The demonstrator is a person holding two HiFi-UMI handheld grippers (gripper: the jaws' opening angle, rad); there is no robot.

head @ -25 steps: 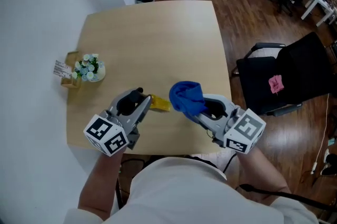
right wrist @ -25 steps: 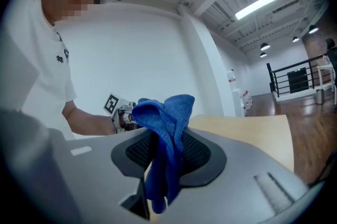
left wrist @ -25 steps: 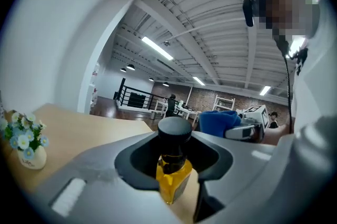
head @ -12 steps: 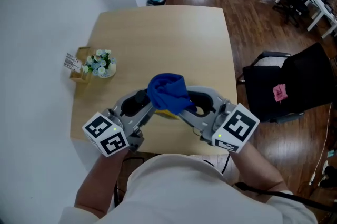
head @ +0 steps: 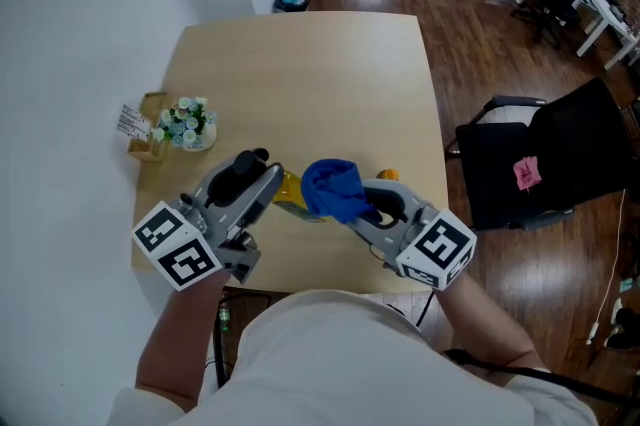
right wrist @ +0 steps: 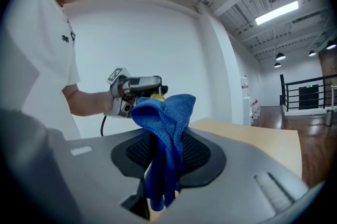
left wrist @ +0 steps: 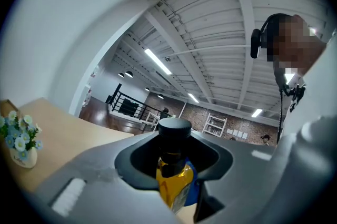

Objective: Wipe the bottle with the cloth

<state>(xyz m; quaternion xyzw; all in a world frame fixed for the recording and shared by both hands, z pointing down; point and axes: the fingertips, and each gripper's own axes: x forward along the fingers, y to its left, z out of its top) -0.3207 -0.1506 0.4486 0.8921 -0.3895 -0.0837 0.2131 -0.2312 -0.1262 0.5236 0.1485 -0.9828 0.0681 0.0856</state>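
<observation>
Blue cloth point(head: 333, 190) stands bunched between the fingers of the right gripper point(head: 350, 206), which are pressed together on its lower folds; in the right gripper view the free end rises as a loose crest above the jaws. At 9 o'clock from it in the head view sits the left gripper point(head: 277, 190), its fingers nearly closed and pinching the yellow bottle point(left wrist: 171, 178). The left gripper view shows the bottle's black cap point(left wrist: 175, 126) beyond the jaw tips, so its long axis runs along that gripper's own line, toward 3 o'clock and into the cloth. Both tools are lifted above the near edge of the wooden table point(head: 300, 64).

Cloth and bottle meet or nearly meet; the head view shows yellow vanishing right at the blue edge, and I cannot tell whether they touch. My judgement is that the wipe depends on the right gripper, the nearer tool, drawing the crest along that 9-to-3 line.

Farther off, at 10 o'clock, a small vase of flowers point(head: 184, 123) stands by the table's left edge.
</observation>
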